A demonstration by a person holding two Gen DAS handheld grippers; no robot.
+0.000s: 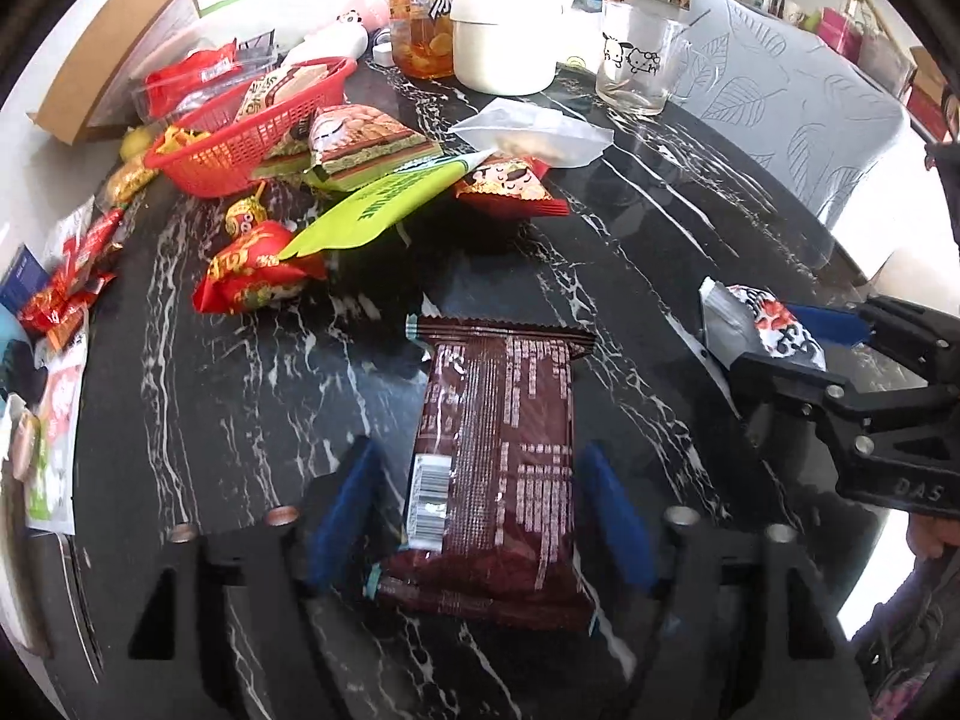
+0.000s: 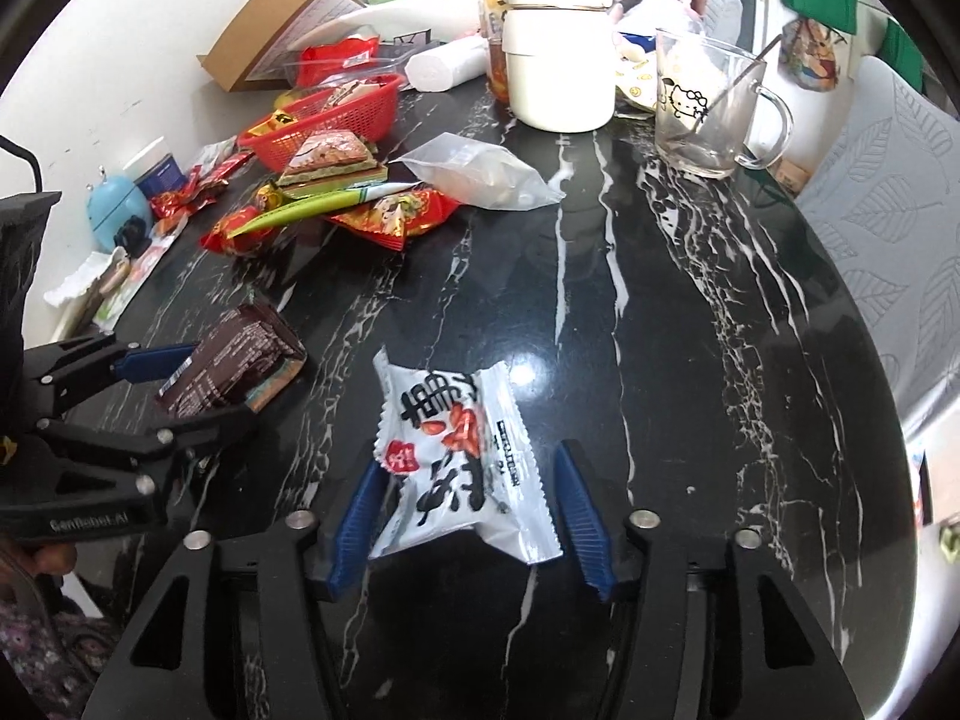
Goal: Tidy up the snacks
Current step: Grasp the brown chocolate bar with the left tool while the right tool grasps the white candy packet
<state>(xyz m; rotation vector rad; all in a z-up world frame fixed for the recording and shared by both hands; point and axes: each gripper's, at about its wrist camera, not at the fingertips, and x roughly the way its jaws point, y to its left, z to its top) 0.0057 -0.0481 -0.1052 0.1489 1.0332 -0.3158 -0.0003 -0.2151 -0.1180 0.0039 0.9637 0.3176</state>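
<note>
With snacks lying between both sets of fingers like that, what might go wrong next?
The brown packet lies loose between the left fingers, which do not press on it, so a lift now would likely leave it behind. The white packet looks slippery on the glossy table and may slide away from the right fingers. A wide swing toward the red basket could knock the glass mug.

Two wrist fisheyes, close above the black marble table, angled down and forward, both showing the red basket.

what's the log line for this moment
left gripper: open around brown pack | right gripper: open around white pack | both packs on table
</note>
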